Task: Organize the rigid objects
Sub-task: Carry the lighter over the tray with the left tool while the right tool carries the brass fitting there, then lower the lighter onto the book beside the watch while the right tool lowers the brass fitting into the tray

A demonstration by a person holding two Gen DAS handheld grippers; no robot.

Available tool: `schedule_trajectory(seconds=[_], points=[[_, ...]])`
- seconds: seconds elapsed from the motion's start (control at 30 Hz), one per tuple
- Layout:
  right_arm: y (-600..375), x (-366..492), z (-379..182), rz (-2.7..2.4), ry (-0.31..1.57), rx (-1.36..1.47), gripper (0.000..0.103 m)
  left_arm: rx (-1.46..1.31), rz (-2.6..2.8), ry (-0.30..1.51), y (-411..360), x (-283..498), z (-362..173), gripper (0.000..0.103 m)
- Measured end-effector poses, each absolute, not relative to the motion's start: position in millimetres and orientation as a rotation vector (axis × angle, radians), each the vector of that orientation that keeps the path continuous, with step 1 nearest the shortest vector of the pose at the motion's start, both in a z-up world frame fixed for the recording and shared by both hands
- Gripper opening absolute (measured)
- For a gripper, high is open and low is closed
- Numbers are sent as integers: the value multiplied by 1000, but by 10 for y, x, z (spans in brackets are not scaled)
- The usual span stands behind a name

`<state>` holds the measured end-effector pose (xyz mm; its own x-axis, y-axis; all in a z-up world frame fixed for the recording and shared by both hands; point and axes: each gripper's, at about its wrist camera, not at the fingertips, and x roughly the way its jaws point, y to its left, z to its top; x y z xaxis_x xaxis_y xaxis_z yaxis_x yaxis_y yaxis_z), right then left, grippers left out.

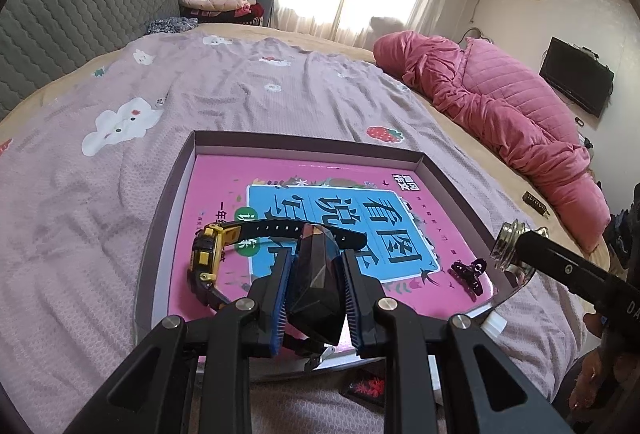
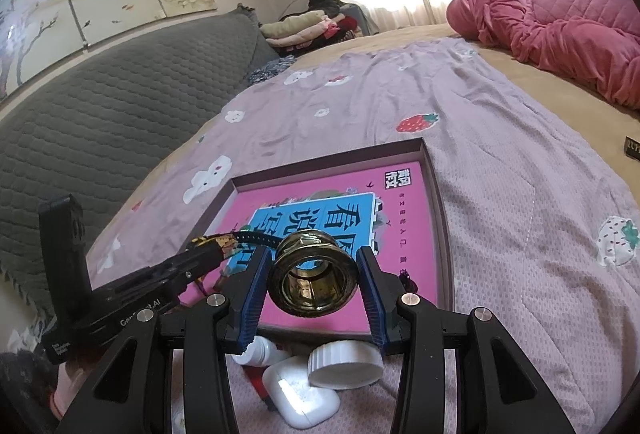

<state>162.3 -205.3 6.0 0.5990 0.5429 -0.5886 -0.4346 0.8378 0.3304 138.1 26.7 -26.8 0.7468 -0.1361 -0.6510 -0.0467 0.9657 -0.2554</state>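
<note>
A shallow dark-rimmed tray (image 1: 304,138) lies on the bed with a pink book (image 1: 224,186) flat inside it. My left gripper (image 1: 316,259) hangs over the tray's near part, shut on a black faceted box (image 1: 316,286). A yellow and black watch (image 1: 206,254) lies on the book just left of it. A black hair clip (image 1: 468,274) sits at the tray's right corner. My right gripper (image 2: 312,252) is shut on a glass jar (image 2: 314,274) with a threaded neck, held above the tray's near right edge (image 2: 444,234).
On the lilac blanket below my right gripper lie a white earbud case (image 2: 300,398), a white cap (image 2: 344,362) and a small white bottle (image 2: 260,352). A pink quilt (image 1: 500,102) is bunched at the far right. A grey padded headboard (image 1: 80,14) runs along the left.
</note>
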Motion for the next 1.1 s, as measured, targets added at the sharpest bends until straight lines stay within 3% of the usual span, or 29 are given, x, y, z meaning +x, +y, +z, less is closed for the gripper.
schedule_trajectory(seconds=[1.1], points=[[-1929,1868,-58,547,754,144,45,-280,-30,779,268,1564,-466,25]])
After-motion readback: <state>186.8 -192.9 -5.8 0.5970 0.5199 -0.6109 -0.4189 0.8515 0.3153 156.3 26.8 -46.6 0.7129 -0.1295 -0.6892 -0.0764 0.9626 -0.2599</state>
